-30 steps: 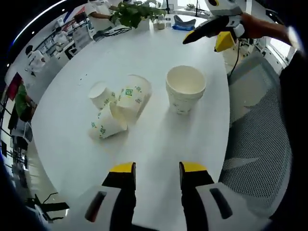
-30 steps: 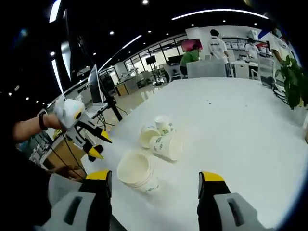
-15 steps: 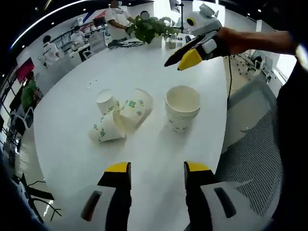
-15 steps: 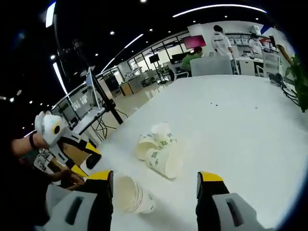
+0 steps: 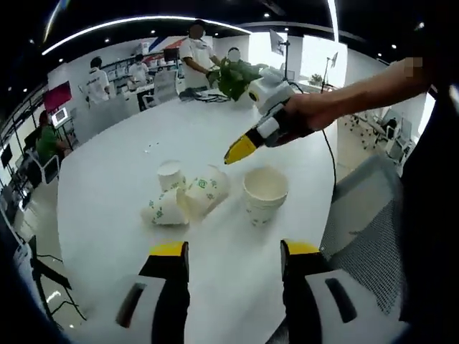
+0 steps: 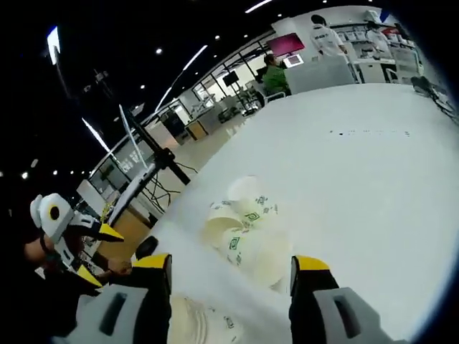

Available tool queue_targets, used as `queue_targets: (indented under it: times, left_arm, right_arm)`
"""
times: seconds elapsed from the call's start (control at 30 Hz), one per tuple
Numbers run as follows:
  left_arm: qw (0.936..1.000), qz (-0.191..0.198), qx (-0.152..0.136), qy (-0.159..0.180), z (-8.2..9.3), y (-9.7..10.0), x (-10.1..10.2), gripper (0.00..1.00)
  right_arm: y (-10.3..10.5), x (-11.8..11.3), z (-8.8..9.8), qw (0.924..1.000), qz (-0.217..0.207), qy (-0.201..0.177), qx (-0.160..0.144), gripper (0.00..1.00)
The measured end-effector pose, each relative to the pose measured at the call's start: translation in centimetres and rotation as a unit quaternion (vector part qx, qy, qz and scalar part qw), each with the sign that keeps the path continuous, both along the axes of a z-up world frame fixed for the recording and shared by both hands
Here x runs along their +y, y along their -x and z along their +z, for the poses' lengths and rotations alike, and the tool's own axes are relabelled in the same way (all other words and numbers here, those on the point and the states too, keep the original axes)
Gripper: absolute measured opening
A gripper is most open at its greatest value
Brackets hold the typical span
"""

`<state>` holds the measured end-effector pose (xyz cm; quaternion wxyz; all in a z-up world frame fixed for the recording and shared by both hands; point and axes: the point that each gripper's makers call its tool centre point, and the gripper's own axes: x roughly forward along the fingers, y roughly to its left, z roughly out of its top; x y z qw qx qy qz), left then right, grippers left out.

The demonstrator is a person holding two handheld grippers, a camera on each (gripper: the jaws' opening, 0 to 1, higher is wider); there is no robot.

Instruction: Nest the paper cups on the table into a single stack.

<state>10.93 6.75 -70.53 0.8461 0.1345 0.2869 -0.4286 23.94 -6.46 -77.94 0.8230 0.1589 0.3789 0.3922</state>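
White round tabletop (image 5: 100, 215), broad and bare apart from the cups; same surface in the right gripper view (image 6: 373, 165). Mesh chair (image 5: 366, 229) just off the tabletop's near right edge.

Upright stack of cups (image 5: 265, 193) near that right edge, mouth up, several already nested. Beside it but not touching, toward the middle of the tabletop, a cluster of three toppled cups (image 5: 185, 201), lying on their sides and leaning on one another. Same arrangement as a second ago; nothing added to the stack yet.

Right gripper (image 5: 240, 149) now brought in from the far edge, hanging above the gap between stack and cluster, yellow tips slanting down toward the toppled cups. In the right gripper view, the cluster (image 6: 247, 229) grown larger and framed between the jaws, the stack (image 6: 204, 326) slid down to the bottom edge. Right gripper (image 6: 229, 261) wide open, holding nothing.

Left gripper (image 5: 233, 251) drawn back over the near edge, cups smaller in its view than a second ago; jaws well apart, nothing between them. Seen also low at the left of the right gripper view (image 6: 97, 254), off the tabletop's edge.

Judged meaning: reach begun on one loose cup, probably the nearest of the cluster. Grasp, lift and nesting all still to come, three cups outstanding.
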Motion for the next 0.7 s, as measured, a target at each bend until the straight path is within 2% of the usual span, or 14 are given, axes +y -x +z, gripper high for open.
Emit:
queue_targets:
  times: [0.03,0.13,0.33,0.53,0.7]
  left_arm:
    - [0.9999,0.007,0.000,0.014,0.4,0.0,0.0,0.51]
    - [0.9993,0.016,0.000,0.035,1.3,0.4,-0.1,0.52]
    - [0.9988,0.026,-0.003,0.041,2.2,1.1,0.0,0.56]
    - [0.9982,0.036,-0.005,0.048,3.3,1.4,0.5,0.56]
    - [0.9982,0.038,-0.014,0.045,4.3,1.6,1.1,0.56]
  right_arm:
    - [1.0,0.6,0.6,1.0000,0.001,-0.002,0.007,0.66]
    - [0.7,1.1,0.1,0.9999,0.005,-0.003,0.014,0.65]
    - [0.5,2.5,-0.9,0.9992,0.012,-0.015,0.035,0.59]
    - [1.2,3.7,-2.4,0.9977,0.033,-0.013,0.058,0.58]
    - [2.0,4.6,-2.6,0.9961,0.052,-0.025,0.066,0.56]
